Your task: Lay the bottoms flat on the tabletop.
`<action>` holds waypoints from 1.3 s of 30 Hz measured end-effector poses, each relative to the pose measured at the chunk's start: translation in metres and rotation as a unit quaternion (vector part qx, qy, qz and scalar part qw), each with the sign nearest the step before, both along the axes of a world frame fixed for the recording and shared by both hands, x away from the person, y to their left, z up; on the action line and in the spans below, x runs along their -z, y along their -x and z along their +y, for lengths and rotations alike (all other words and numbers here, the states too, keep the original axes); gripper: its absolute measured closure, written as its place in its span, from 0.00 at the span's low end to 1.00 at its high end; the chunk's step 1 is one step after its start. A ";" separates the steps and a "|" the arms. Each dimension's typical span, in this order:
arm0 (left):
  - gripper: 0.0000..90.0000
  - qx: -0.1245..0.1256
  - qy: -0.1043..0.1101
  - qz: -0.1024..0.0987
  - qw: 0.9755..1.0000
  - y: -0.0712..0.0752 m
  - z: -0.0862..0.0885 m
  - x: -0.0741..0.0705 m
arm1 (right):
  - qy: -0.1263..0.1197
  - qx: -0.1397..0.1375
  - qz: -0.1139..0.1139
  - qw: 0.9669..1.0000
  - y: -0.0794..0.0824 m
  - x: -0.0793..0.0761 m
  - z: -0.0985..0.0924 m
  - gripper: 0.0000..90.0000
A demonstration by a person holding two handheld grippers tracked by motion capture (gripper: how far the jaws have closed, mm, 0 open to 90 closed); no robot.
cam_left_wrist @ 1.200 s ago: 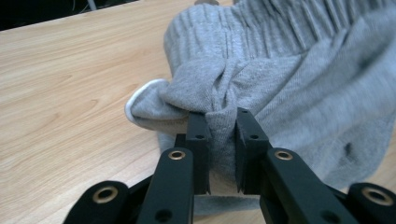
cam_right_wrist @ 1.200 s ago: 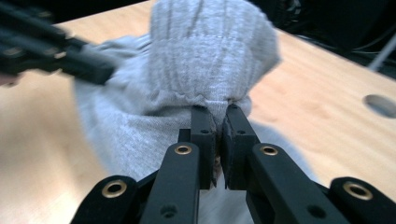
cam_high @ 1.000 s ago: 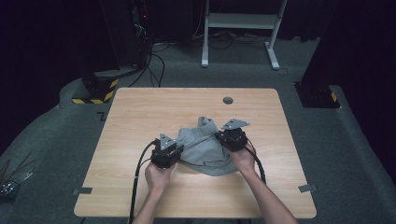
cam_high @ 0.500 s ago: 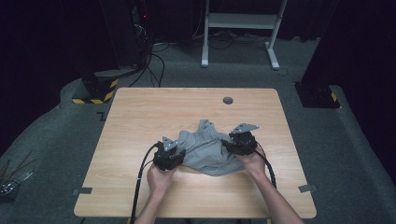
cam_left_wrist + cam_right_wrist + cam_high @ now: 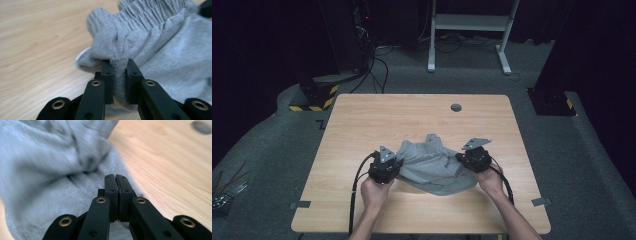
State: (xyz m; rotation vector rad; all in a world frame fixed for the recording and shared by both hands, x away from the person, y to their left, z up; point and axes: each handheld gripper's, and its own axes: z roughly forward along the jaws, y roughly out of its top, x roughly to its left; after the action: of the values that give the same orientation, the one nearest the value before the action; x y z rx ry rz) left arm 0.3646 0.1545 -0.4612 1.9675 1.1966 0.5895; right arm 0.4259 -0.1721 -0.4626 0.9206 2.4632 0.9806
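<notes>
A crumpled grey jersey garment with a ribbed elastic waistband [image 5: 435, 166] lies on the light wooden worktop [image 5: 362, 120], stretched between the two tongs. The left tongs [image 5: 119, 81] have just been closing and now pinch a thick fold of the grey fabric between their black jaws; the gathered waistband rises just beyond their tips. In the high view the left tongs [image 5: 391, 167] sit at the garment's left edge and the right tongs [image 5: 464, 159] at its right edge. The right tongs [image 5: 116, 185] have also just been closing: their jaws meet nearly flush, with only a thin sliver of cloth caught between them, the blurred fabric bunched to their left and bare wood to their right.
</notes>
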 end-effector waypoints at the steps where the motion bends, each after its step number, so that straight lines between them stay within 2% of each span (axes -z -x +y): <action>1: 0.89 0.000 0.000 0.000 1.000 0.000 0.000 0.000 | 0.000 0.000 0.000 1.000 0.000 0.000 0.000 0.98; 2: 0.89 -0.010 -0.004 0.006 1.000 0.000 0.006 0.001 | -0.009 0.010 -0.005 1.000 0.006 -0.005 -0.011 0.98; 3: 0.89 -0.010 -0.004 0.006 1.000 0.000 0.006 0.001 | -0.009 0.010 -0.005 1.000 0.006 -0.005 -0.011 0.98; 4: 0.89 -0.015 -0.004 0.014 1.000 -0.002 0.008 0.003 | -0.007 0.014 -0.003 1.000 0.008 -0.004 -0.015 0.98; 5: 0.89 -0.016 -0.010 0.038 0.999 -0.007 0.007 0.011 | 0.005 0.016 0.012 1.000 0.011 0.005 -0.018 0.98; 6: 0.89 -0.013 -0.015 0.045 0.999 -0.008 0.005 0.013 | 0.010 0.012 0.027 1.000 0.011 0.011 -0.018 0.97; 7: 0.88 -0.013 -0.015 0.045 0.999 -0.008 0.005 0.013 | 0.010 0.012 0.027 1.000 0.011 0.011 -0.018 0.97; 8: 0.88 -0.011 -0.021 0.046 0.999 -0.008 0.001 0.017 | 0.012 0.007 0.040 0.999 0.011 0.015 -0.017 0.94; 9: 0.86 -0.009 -0.023 0.043 0.999 -0.008 -0.002 0.019 | 0.014 0.002 0.048 0.999 0.012 0.019 -0.015 0.87; 10: 0.82 -0.011 -0.020 0.040 0.999 -0.008 -0.004 0.020 | 0.009 0.002 0.042 0.999 0.012 0.018 -0.014 0.80; 11: 0.71 -0.018 -0.016 0.037 0.999 -0.010 -0.007 0.021 | -0.018 0.016 0.032 0.999 0.010 0.012 -0.014 0.70; 12: 0.67 -0.019 -0.017 0.033 0.999 -0.011 -0.008 0.020 | -0.029 0.022 0.026 0.999 0.007 0.008 -0.013 0.67; 13: 0.63 -0.019 -0.017 0.033 0.999 -0.011 -0.008 0.020 | -0.029 0.022 0.026 0.999 0.007 0.008 -0.013 0.67; 14: 0.60 -0.021 -0.015 0.028 0.999 -0.012 -0.009 0.018 | -0.039 0.031 0.016 0.999 0.000 0.002 -0.009 0.62; 17: 0.57 -0.023 -0.012 0.027 0.999 -0.015 -0.011 0.017 | -0.039 0.032 0.011 0.999 -0.005 0.001 -0.003 0.60; 19: 0.56 -0.021 -0.009 0.035 0.999 -0.019 -0.015 0.021 | -0.017 0.026 0.024 0.999 -0.016 0.009 0.014 0.59; 20: 0.57 -0.021 -0.009 0.035 0.999 -0.019 -0.015 0.021 | -0.003 0.022 0.028 0.999 -0.021 0.015 0.021 0.59; 21: 0.57 -0.020 -0.007 0.040 0.999 -0.021 -0.016 0.023 | -0.003 0.022 0.028 0.999 -0.021 0.015 0.021 0.59; 22: 0.62 -0.016 -0.005 0.050 0.999 -0.024 -0.017 0.026 | 0.006 0.020 0.044 0.999 -0.026 0.025 0.030 0.66; 23: 0.66 -0.016 -0.005 0.050 0.999 -0.024 -0.017 0.026 | 0.006 0.020 0.044 0.999 -0.026 0.025 0.030 0.66; 24: 0.75 -0.005 -0.006 0.051 0.999 -0.024 -0.017 0.027 | 0.021 0.005 0.058 0.998 -0.029 0.034 0.037 0.83; 25: 0.81 -0.004 -0.007 0.049 0.999 -0.023 -0.017 0.026 | 0.033 -0.001 0.061 0.998 -0.028 0.037 0.039 0.89; 26: 0.86 -0.004 -0.007 0.049 0.999 -0.023 -0.017 0.026 | 0.033 -0.001 0.061 0.998 -0.028 0.037 0.039 0.89; 27: 0.89 -0.003 -0.008 0.047 0.999 -0.022 -0.014 0.023 | 0.040 -0.013 0.056 0.998 -0.025 0.035 0.040 0.96; 29: 0.90 -0.007 -0.006 0.042 0.999 -0.020 -0.013 0.021 | 0.039 -0.016 0.048 0.998 -0.022 0.031 0.038 0.97; 30: 0.91 -0.009 -0.007 0.038 0.999 -0.019 -0.011 0.019 | 0.026 -0.015 0.027 0.999 -0.017 0.018 0.031 0.97; 31: 0.91 -0.013 -0.005 0.032 0.999 -0.017 -0.008 0.016 | 0.026 -0.015 0.027 0.999 -0.017 0.018 0.031 0.97; 32: 0.91 -0.024 0.001 0.019 1.000 -0.014 -0.001 0.010 | 0.007 -0.007 0.004 1.000 -0.011 0.005 0.018 0.97; 34: 0.91 -0.030 0.001 0.013 0.999 -0.012 0.003 0.007 | -0.001 0.003 -0.003 1.000 -0.009 0.000 0.011 0.97; 35: 0.91 -0.042 0.000 0.010 0.999 -0.011 0.010 0.004 | -0.011 0.024 -0.014 1.000 -0.006 -0.008 -0.006 0.97; 37: 0.91 -0.049 0.003 0.014 0.999 -0.011 0.014 0.005 | -0.017 0.046 -0.008 0.999 -0.004 -0.008 -0.022 0.97; 38: 0.91 -0.056 0.005 0.021 0.998 -0.012 0.018 0.006 | -0.020 0.059 0.005 0.998 -0.003 -0.003 -0.033 0.97; 39: 0.91 -0.057 0.004 0.027 0.998 -0.012 0.019 0.009 | -0.020 0.059 0.005 0.998 -0.003 -0.003 -0.033 0.97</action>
State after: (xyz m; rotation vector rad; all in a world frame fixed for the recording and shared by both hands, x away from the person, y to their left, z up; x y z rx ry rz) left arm 0.3768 0.1735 -0.4703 1.9300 1.3497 0.5914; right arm 0.4294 -0.2047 -0.4595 1.0732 2.3748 0.9908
